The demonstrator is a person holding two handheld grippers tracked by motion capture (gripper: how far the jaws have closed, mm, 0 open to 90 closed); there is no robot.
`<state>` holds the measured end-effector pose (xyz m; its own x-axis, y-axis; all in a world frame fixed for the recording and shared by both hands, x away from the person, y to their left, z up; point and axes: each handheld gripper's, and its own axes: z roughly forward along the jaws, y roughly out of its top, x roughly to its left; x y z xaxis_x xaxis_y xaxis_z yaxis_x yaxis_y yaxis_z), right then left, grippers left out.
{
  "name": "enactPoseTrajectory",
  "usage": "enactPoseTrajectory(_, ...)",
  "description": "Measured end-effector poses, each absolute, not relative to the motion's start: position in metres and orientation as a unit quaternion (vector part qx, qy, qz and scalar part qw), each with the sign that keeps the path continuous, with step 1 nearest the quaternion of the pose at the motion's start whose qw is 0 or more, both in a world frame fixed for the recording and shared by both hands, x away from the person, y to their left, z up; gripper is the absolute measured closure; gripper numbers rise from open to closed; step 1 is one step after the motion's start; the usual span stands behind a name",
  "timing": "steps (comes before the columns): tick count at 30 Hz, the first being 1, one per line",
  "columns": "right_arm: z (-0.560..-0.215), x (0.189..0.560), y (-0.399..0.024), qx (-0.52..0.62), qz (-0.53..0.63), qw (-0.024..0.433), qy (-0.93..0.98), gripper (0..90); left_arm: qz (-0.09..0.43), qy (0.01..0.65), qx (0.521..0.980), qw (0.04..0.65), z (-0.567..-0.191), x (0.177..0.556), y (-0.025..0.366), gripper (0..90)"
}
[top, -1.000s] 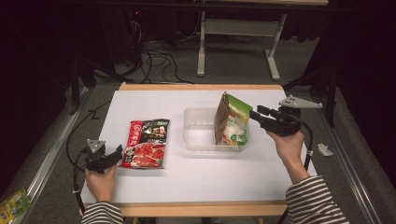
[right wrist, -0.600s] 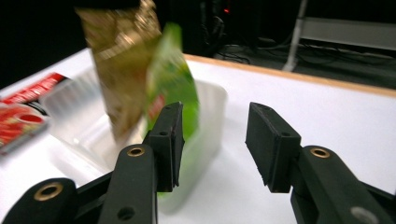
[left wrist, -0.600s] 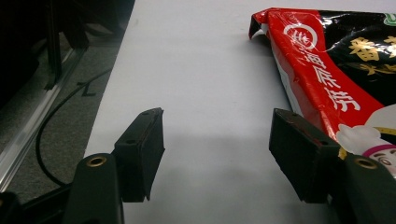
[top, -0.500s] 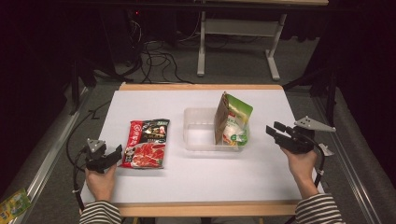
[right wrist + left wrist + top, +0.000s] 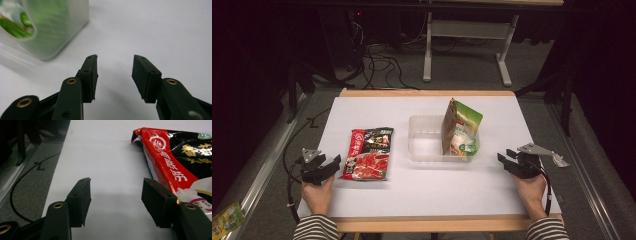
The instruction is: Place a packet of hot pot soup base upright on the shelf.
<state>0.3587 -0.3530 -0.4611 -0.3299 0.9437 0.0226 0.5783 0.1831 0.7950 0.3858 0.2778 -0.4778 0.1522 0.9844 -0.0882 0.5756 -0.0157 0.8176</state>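
The clear tub (image 5: 424,145) holds an upright green pouch (image 5: 462,129); both tongs, left (image 5: 328,165) and right (image 5: 505,157), are spread, pinching nothing.

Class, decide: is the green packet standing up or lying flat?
Standing: the green packet rests on its edge inside the clear tub.

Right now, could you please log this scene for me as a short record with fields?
surface: white table
container: clear plastic tub, near the middle
in tub: green snack pouch, standing on edge at its right end
beside tub: red and black sauce packet, flat, to its left
left gripper: open, nothing between the jaws, just left of the packet; jaws have just been closing
right gripper: open, nothing held, right of the tub
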Motion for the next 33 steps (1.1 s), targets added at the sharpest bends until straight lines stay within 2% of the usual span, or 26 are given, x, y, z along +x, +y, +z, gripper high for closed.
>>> enactPoseTrajectory(8,-0.476,0.360,-0.356,0.529,0.352,0.241,0.734,55.5,0.253,0.562,0.688,0.382,-0.462,0.394,0.270,41.0)
enactPoseTrajectory(22,-0.477,0.359,-0.352,0.519,0.343,0.252,0.741,55.5,0.227,0.533,0.730,0.362,-0.456,0.392,0.252,43.2)
enactPoseTrajectory(33,-0.477,0.358,-0.353,0.522,0.344,0.260,0.736,55.0,0.209,0.534,0.731,0.370,-0.461,0.394,0.252,51.8)
